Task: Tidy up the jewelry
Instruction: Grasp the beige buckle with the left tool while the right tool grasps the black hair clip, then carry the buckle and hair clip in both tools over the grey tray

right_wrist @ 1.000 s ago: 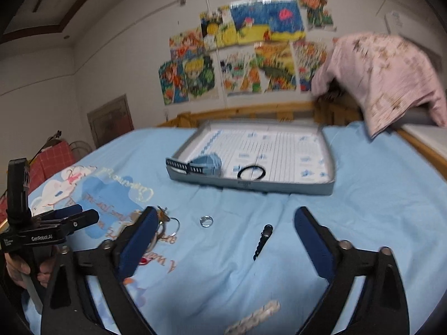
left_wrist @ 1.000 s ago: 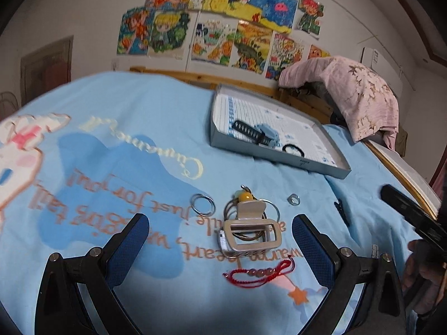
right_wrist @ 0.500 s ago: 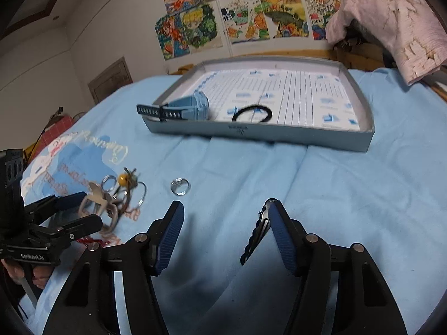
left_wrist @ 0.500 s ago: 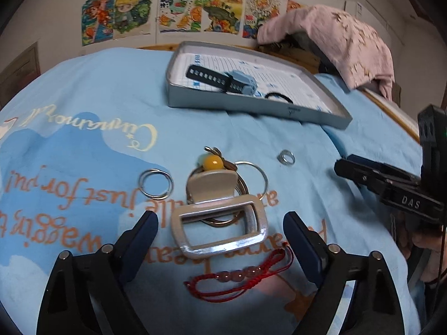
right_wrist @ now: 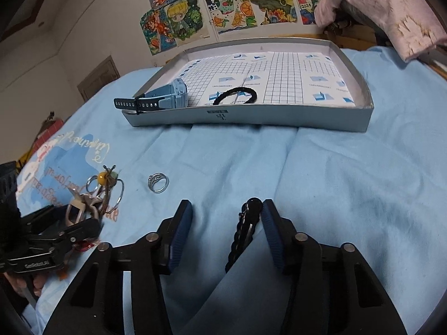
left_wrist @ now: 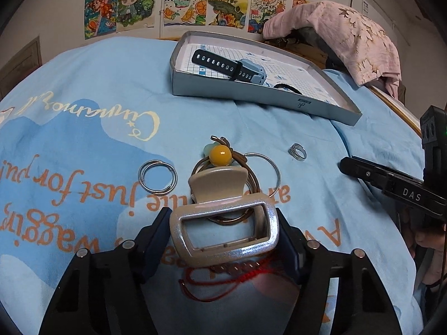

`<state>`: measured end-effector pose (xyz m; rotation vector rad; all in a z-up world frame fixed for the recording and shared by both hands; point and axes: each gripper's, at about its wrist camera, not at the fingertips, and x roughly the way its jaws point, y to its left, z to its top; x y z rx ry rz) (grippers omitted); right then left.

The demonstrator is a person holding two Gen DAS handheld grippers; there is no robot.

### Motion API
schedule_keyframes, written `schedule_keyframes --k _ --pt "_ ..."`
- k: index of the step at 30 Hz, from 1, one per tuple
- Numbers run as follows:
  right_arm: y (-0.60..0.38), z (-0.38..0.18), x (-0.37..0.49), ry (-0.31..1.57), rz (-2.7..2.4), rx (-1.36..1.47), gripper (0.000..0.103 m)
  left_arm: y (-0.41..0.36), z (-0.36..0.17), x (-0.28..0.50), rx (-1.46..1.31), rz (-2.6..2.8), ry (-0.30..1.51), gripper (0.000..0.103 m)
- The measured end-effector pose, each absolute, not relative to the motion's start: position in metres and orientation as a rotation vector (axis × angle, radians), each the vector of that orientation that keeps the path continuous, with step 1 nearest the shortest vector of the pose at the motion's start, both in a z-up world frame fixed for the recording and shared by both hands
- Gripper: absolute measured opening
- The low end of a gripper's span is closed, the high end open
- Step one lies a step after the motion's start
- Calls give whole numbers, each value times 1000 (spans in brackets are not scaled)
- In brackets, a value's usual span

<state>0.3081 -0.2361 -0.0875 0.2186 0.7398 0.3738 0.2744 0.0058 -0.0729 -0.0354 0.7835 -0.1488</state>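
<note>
At the bottom centre of the left wrist view, the left gripper (left_wrist: 223,240) has been closing, its blue ribbed fingers (left_wrist: 155,237) pinching a pearly rectangular hair claw (left_wrist: 225,229) on the soft blue bedsheet (left_wrist: 83,89). The right gripper (right_wrist: 226,223), also closing, is still parted; a slim black hair clip (right_wrist: 245,229) touches only its right finger. The shallow grey cardboard tray (right_wrist: 251,117) sits centre frame.

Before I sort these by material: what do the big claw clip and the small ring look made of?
Claw clip: probably plastic with a pearly beige coat; its frame glitters and looks moulded. Small ring: likely silver-toned metal, given its bright, hard glints and thin bands.
</note>
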Motion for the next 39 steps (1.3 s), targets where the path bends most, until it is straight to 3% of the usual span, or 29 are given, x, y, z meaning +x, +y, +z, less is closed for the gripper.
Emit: schedule_keyframes --k 10,27,39 --pt "-228 -95 296 725 433 242 14 4 -64 261 -29 -166 705 64" --pt "-241 -64 270 533 493 273 14 -11 -20 252 -24 -290 569 64" --pt "-271 -8 330 467 389 188 14 -38 18 358 -94 -312 569 64"
